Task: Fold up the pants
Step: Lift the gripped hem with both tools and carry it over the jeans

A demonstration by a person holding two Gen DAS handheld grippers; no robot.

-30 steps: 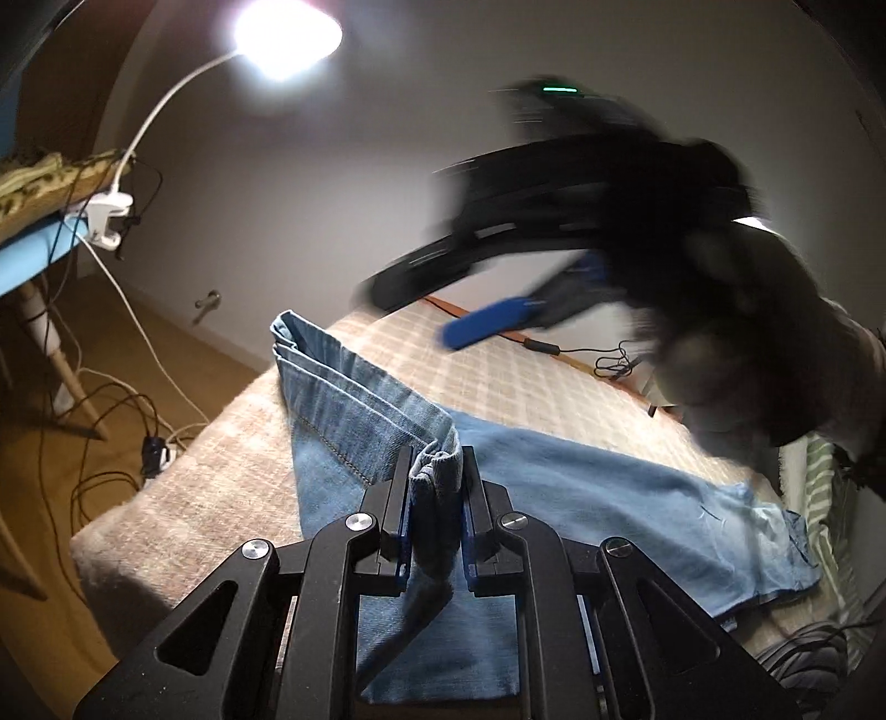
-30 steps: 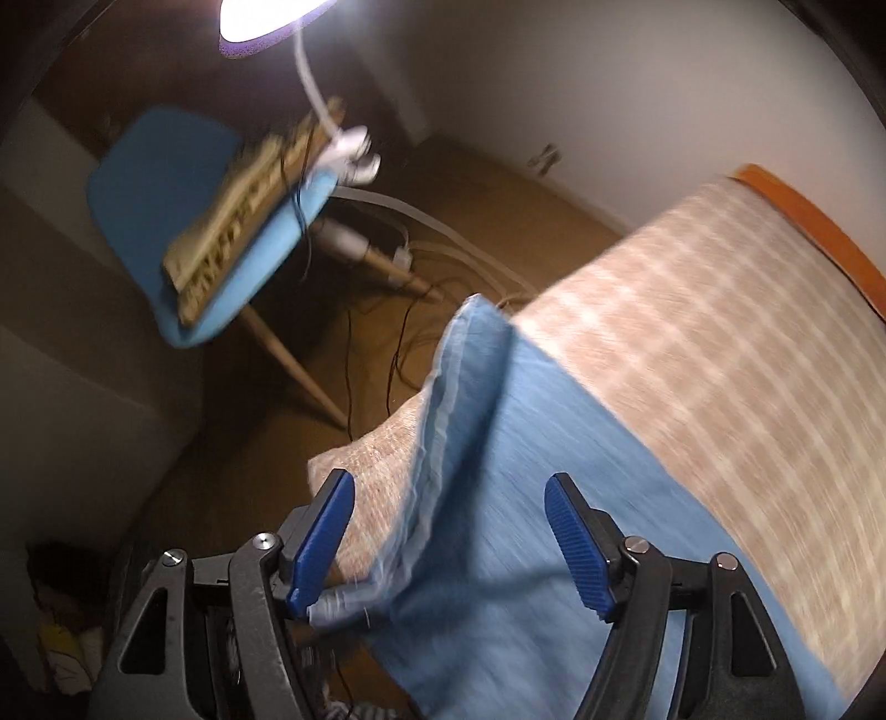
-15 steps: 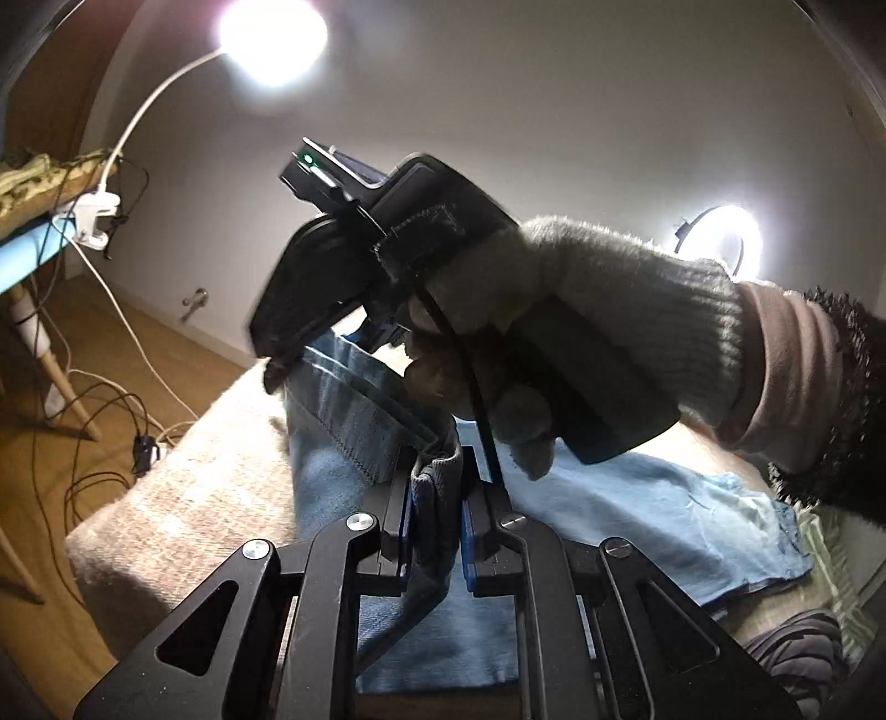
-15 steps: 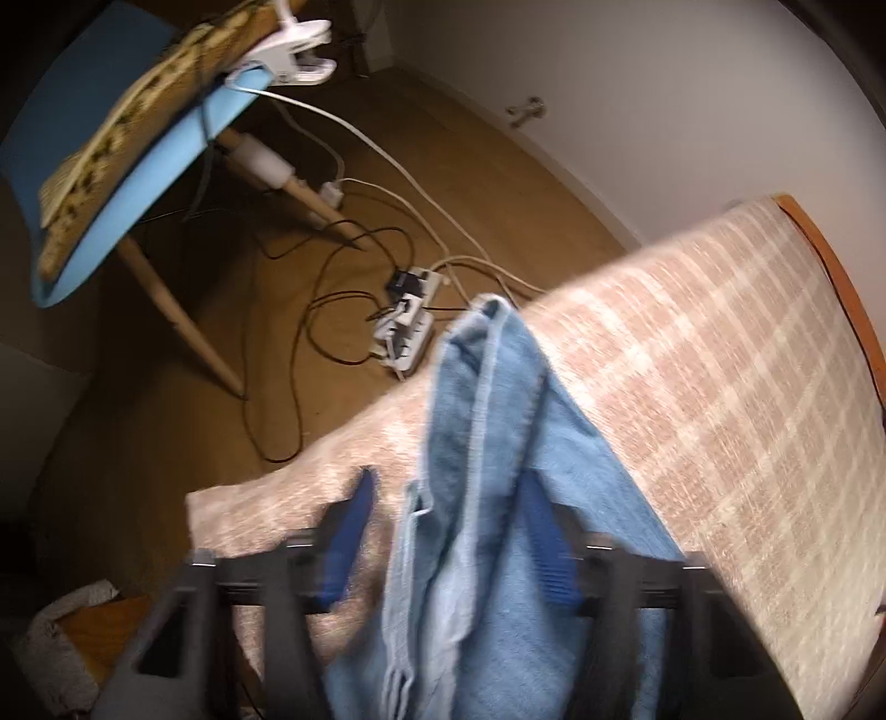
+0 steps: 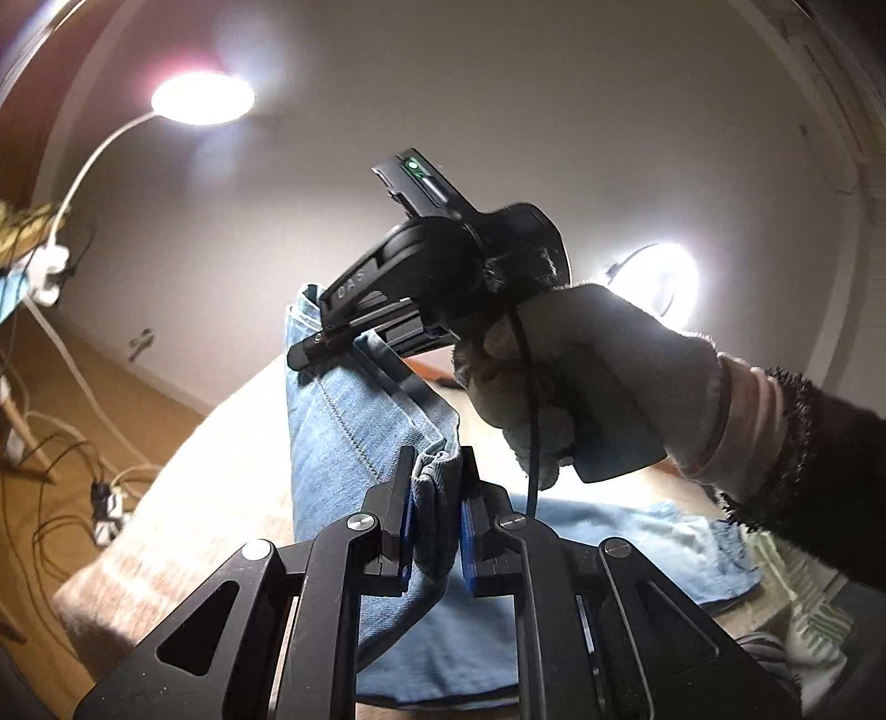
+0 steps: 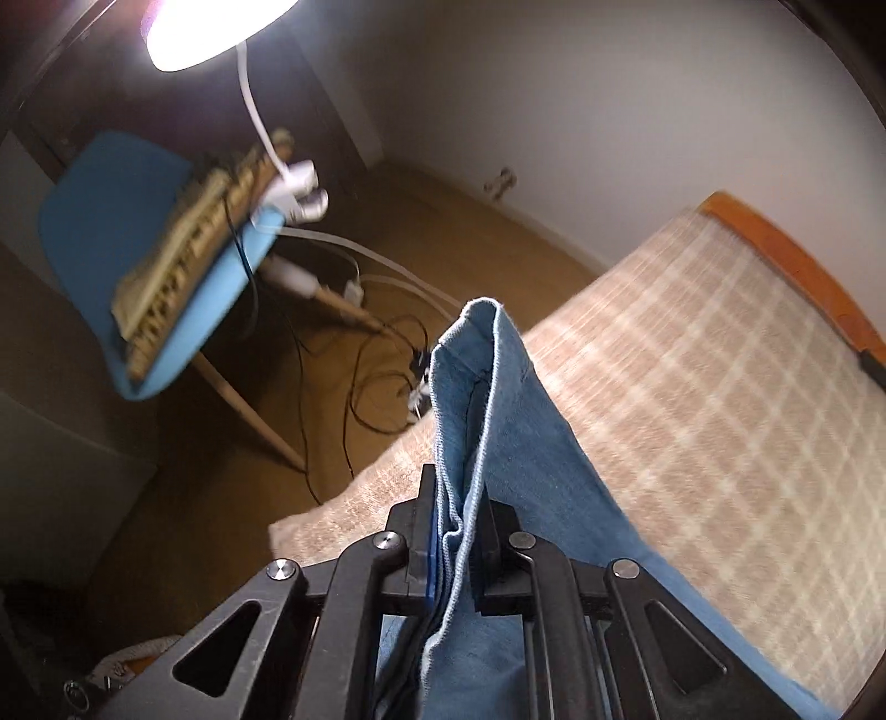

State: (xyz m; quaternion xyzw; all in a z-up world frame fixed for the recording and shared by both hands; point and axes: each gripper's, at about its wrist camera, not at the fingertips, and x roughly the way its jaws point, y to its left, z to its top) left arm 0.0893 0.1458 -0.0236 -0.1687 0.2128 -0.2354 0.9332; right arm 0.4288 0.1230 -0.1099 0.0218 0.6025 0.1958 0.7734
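Note:
Light blue denim pants (image 5: 354, 432) lie partly on a beige checked bed cover (image 5: 210, 487), with one end lifted. My left gripper (image 5: 434, 498) is shut on a bunched edge of the pants. My right gripper (image 6: 457, 531) is shut on another edge of the pants (image 6: 498, 399), which rises in a fold above the fingers. In the left wrist view the right gripper (image 5: 321, 349), held by a gloved hand, clamps the far corner of the same edge, up and behind my left gripper. The rest of the pants trails to the right across the bed.
The bed cover (image 6: 692, 354) has an orange rim (image 6: 786, 249). A blue chair (image 6: 111, 243) with a patterned cloth, a clip lamp (image 6: 205, 27) and floor cables (image 6: 376, 387) stand to the left. A second lamp (image 5: 659, 277) glows on the right. Striped cloth (image 5: 803, 609) lies at the bed's right.
My right gripper has closed from open onto the pants edge and lifted it. My left gripper stays shut on the pants and has risen with them.

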